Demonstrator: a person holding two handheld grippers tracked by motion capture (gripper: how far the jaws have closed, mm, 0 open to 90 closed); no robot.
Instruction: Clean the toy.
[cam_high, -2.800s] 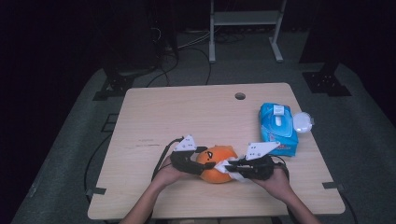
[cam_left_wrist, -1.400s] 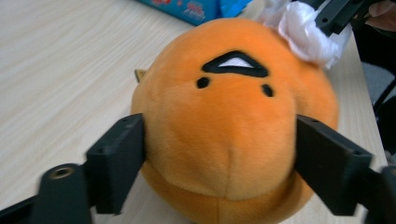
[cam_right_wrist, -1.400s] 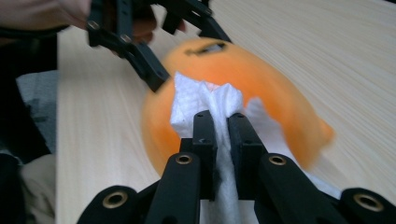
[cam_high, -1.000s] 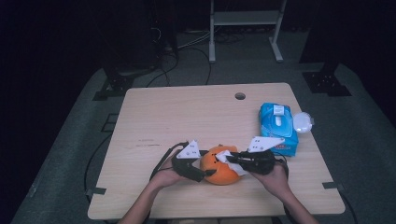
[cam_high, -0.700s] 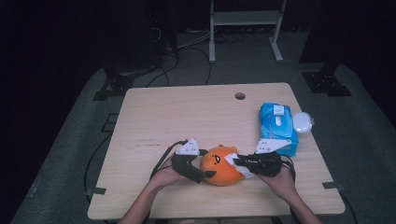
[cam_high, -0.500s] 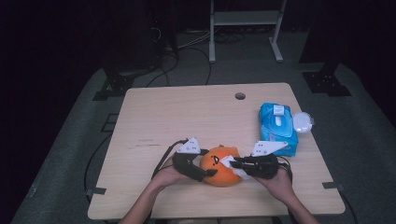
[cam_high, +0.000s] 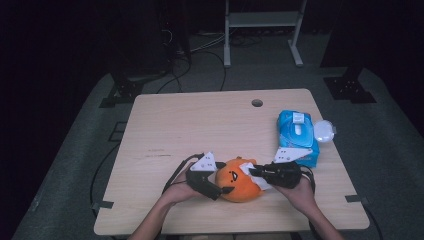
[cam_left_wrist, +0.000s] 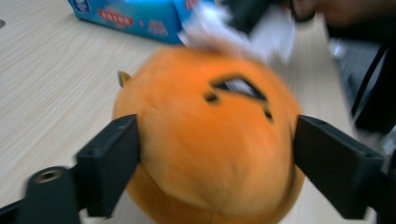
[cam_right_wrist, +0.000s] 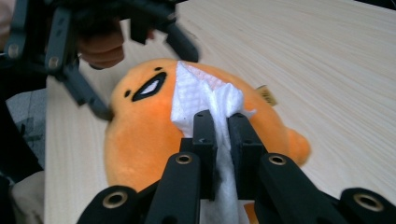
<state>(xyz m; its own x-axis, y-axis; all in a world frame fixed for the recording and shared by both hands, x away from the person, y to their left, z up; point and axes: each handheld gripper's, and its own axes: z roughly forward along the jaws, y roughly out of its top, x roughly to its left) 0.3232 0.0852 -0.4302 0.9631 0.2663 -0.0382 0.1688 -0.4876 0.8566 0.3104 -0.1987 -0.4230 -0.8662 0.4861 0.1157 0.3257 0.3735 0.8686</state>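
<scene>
One yellow tag — right gripper view

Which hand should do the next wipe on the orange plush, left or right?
Right. The right gripper is shut on the white wipe, which lies on the orange plush. The left gripper straddles the plush; its jaws have just been opening, so it carries no wipe.
</scene>
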